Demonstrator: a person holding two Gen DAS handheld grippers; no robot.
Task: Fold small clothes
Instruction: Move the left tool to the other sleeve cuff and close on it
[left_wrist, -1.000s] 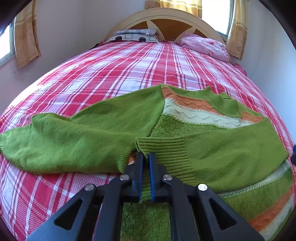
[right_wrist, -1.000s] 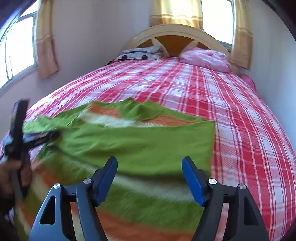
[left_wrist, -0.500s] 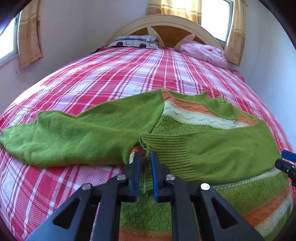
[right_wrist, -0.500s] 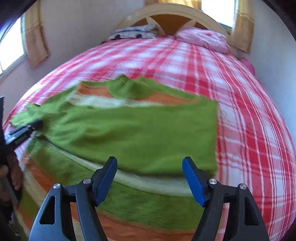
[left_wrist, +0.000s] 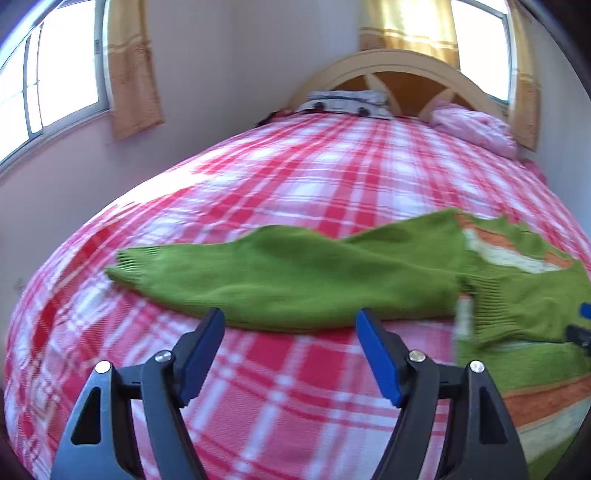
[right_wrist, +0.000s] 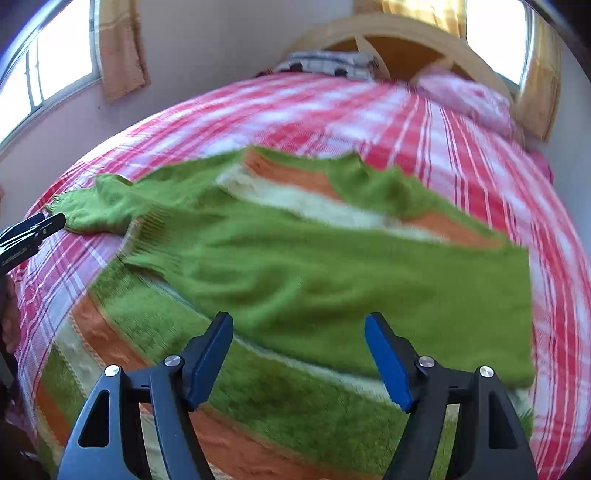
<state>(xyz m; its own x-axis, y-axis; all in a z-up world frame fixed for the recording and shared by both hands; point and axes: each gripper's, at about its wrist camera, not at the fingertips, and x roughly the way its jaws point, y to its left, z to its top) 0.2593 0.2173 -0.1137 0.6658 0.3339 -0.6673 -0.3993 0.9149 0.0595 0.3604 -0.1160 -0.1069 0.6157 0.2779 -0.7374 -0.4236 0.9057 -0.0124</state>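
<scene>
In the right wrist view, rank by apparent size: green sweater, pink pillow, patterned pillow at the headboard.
1. green sweater, by far the largest, though nearest the camera.
2. pink pillow.
3. patterned pillow, close to the pink one; blur makes that unsure.

Green striped sweater (right_wrist: 295, 266) lies flat (one sleeve apparently folded across).

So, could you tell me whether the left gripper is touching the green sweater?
Apart. In the left wrist view the left gripper, jaws just opened, stands wide over bare bedspread, short of the green sweater.
</scene>
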